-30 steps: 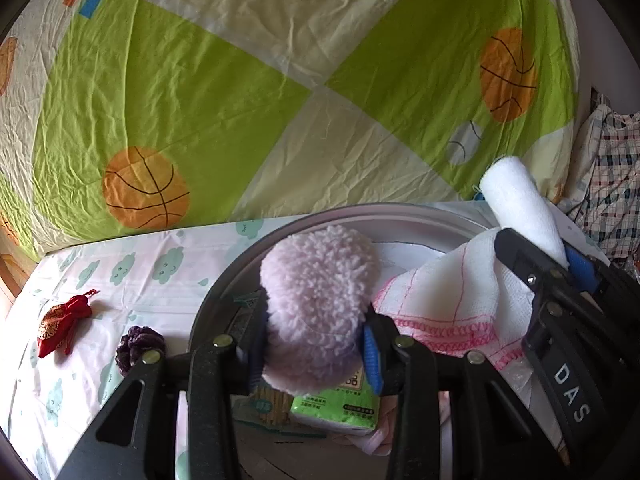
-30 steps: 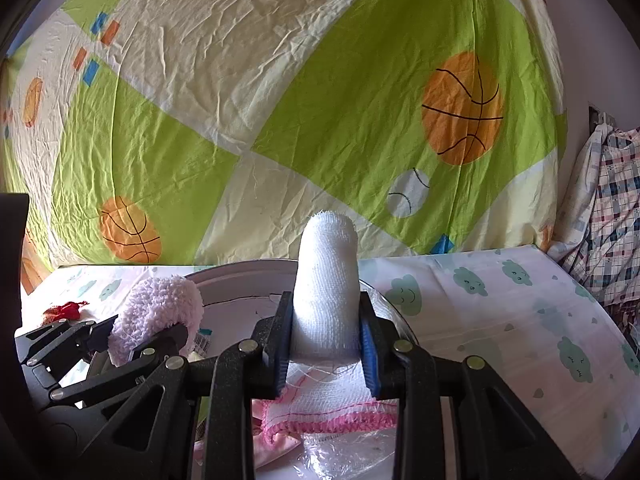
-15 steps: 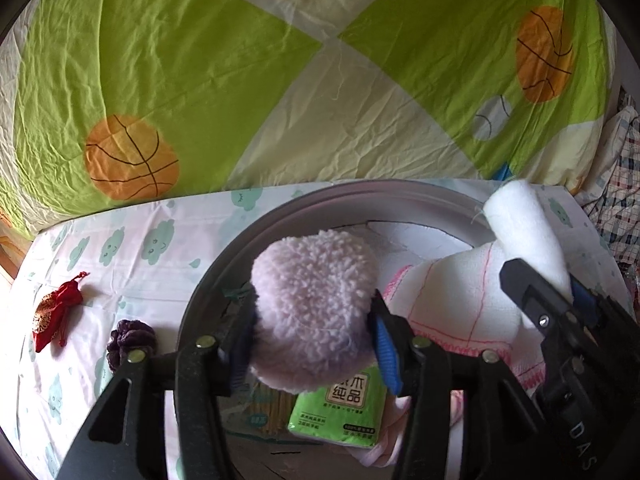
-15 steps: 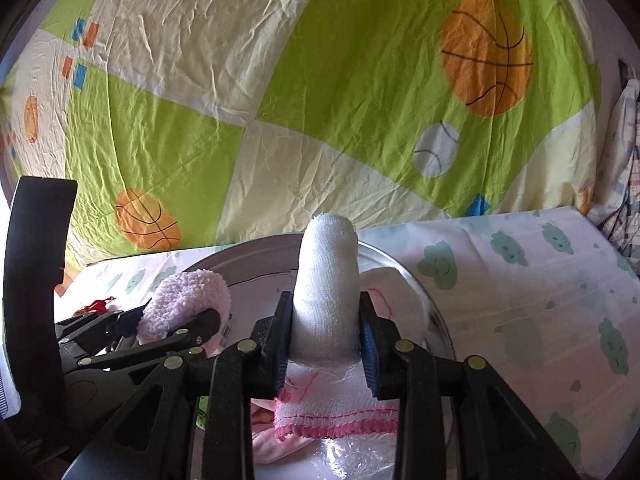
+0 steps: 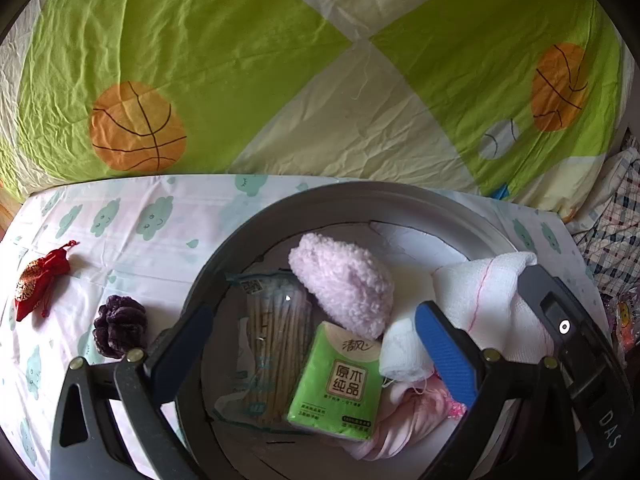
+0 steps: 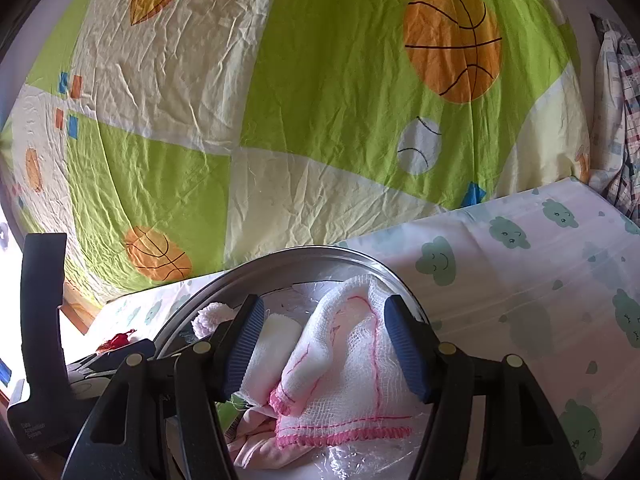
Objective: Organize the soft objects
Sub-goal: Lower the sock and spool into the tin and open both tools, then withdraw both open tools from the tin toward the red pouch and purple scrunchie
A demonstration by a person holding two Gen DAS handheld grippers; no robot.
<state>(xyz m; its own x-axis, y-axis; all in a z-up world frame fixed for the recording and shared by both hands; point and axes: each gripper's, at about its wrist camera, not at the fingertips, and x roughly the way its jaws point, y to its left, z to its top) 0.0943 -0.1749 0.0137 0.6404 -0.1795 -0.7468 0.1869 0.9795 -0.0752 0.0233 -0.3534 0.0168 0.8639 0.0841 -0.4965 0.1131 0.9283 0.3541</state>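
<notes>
Over the round basin (image 5: 224, 276) I'm opening both sets of jaws: left gripper (image 5: 316, 344) spread wide and empty, pink fluffy ball (image 5: 344, 280) lying inside; right gripper (image 6: 324, 344) partway, white roll (image 6: 272, 344) loose against one pad. It may snag as I withdraw.

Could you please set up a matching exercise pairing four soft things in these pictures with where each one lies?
Things:
1. pink fluffy pad
2. red pouch
3. green tissue pack
4. purple scrunchie

Places:
A. on the cloud sheet, farthest left of the basin
B. on the sheet, just outside the basin's left rim
C. in the basin, between the cotton swab bag and the white gauze roll
D. in the basin, behind the tissue pack

Pairs: 1-D, 2-A, 3-C, 4-B
</notes>
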